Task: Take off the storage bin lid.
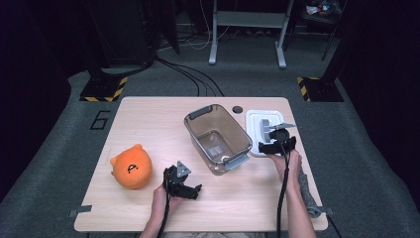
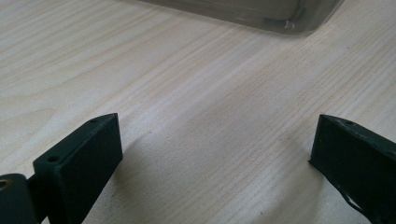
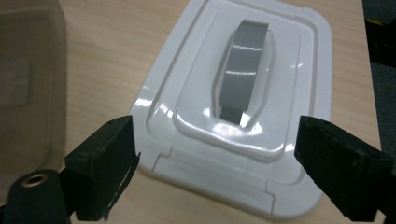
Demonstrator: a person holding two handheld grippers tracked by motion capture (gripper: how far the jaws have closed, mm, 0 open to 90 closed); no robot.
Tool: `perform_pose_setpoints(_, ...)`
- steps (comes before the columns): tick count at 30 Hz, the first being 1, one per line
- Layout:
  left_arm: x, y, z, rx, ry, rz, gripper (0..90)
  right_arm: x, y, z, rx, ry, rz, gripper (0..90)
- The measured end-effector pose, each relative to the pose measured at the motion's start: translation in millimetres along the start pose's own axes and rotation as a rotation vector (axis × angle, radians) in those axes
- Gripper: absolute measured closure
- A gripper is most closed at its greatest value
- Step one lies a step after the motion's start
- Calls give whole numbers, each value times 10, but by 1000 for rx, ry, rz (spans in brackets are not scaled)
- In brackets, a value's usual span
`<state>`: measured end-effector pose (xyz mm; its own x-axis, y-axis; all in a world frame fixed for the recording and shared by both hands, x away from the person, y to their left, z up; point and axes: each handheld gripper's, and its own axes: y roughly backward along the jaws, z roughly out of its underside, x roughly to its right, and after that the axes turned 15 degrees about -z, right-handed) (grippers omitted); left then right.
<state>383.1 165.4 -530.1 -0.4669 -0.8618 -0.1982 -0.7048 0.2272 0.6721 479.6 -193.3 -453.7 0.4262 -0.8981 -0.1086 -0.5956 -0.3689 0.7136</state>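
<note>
The white lid (image 1: 257, 130) lies flat on the table (image 1: 148, 114) at the far right, just beside the right wall of the clear box (image 1: 218, 139), with its grey handle (image 3: 243, 70) facing up. The right gripper (image 1: 277, 141) hangs over the near end of the lid. In the right gripper view its two black jaws stand spread wide, one to each side of the lid's near edge, and neither presses on the plastic; nothing sits between the pads.

The clear box stands open at the middle of the table, with grey clips at its far and near ends (the contents at its bottom are too faint to name).

The left gripper (image 1: 182, 184) rests low over bare wood at the near middle of the table, near the box's near left corner. In the left gripper view its jaws are likewise spread apart with only table surface between them, and the lower wall of the box crosses the top of that view.

An orange plush toy (image 1: 131, 167) sits at the near left, apart from both grippers.
</note>
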Motion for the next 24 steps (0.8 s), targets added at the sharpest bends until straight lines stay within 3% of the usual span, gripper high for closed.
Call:
perform_pose_setpoints(8, -3, -1, 1, -2, 7, -3, 15, -188, 154, 234, -12, 40, -22, 52)
perform_pose_setpoints(11, -1, -3, 0, -4, 14, -5, 15, -304, 199, 398, -13, 70, -41, 41)
perform_pose_setpoints(24, -31, 10, 12, 7, 8, 1, 0, -667, 152, 840, 8, 114, -142, 3)
